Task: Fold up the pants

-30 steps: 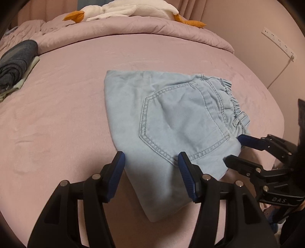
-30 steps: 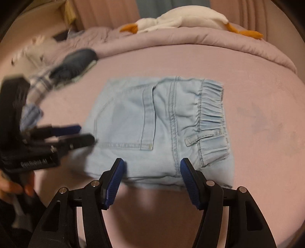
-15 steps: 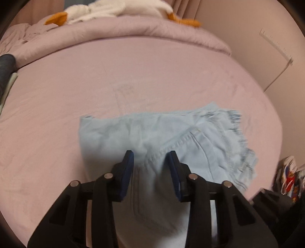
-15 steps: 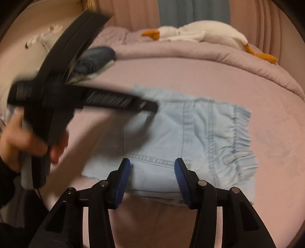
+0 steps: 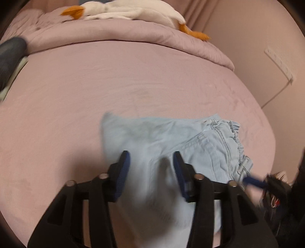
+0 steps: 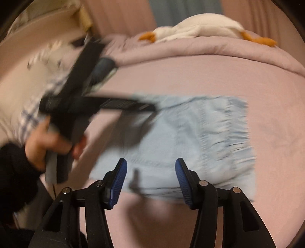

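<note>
Folded light-blue denim pants point(image 5: 190, 145) lie flat on the pink bed sheet point(image 5: 114, 85), elastic waistband to the right. My left gripper point(image 5: 151, 167) hovers over their left part. Its jaws are opening, cloth shows in the gap, and the pads do not press it. In the right wrist view the left gripper point(image 6: 150, 107) reaches in from the left above the pants point(image 6: 200, 133) and casts a shadow on them. My right gripper point(image 6: 150, 175) stands over their near edge, its jaws opening and gripping nothing. Its blue tip point(image 5: 255, 182) shows beside the waistband.
A white plush goose point(image 5: 133, 11) lies on the rolled duvet point(image 5: 133, 38) at the head of the bed. Dark folded clothes point(image 5: 11, 51) sit at the left edge. A socket strip point(image 5: 280, 64) is on the right wall. A person's hand point(image 6: 47, 145) holds the left gripper.
The left gripper came in over the pants, narrowed its jaws around the cloth, then widened them. In the right view it swung across above the pants. The right jaws narrowed, then widened slightly.
</note>
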`<state>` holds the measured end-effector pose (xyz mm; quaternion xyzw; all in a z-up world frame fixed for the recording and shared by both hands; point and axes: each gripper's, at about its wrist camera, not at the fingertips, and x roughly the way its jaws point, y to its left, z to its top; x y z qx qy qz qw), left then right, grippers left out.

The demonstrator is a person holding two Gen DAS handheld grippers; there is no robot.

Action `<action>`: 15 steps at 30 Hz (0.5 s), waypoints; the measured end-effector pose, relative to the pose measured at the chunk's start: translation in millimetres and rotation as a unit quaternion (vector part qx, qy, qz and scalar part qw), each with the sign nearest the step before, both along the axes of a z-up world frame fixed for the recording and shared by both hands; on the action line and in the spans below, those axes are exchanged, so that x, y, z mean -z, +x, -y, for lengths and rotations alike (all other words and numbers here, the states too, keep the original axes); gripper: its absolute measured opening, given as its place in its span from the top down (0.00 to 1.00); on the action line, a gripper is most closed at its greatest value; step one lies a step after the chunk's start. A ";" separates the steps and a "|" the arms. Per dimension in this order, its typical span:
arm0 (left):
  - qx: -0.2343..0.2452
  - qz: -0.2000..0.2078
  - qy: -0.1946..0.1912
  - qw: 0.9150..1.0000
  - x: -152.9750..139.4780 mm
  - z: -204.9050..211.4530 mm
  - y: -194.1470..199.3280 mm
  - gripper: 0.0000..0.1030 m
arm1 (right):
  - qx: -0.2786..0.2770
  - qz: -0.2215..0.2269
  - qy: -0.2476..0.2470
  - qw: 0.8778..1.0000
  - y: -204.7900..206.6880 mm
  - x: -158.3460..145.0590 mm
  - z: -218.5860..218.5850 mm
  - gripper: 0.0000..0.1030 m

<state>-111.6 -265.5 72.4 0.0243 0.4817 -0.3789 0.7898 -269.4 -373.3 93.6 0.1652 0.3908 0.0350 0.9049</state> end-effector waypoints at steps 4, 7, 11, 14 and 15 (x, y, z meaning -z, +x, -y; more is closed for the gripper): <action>-0.024 -0.043 -0.028 0.998 6.3 -38.7 -10.1 0.46 | 0.081 -0.006 0.034 0.996 -4.6 1.3 45.1 0.46; -0.037 -0.106 -0.057 0.992 18.0 -61.7 -15.5 0.44 | 0.115 -0.007 0.068 0.991 -8.1 5.6 68.9 0.46; -0.059 -0.209 -0.129 0.968 36.2 -88.3 -17.9 0.42 | 0.130 -0.026 0.118 0.984 -8.2 15.1 87.8 0.34; -0.066 -0.242 -0.152 0.956 38.4 -95.0 -16.7 0.42 | 0.135 -0.052 0.175 0.974 -11.9 30.2 99.2 0.34; -0.064 -0.246 -0.152 0.955 37.9 -94.7 -16.4 0.42 | 0.140 -0.059 0.188 0.970 -12.9 34.1 103.4 0.34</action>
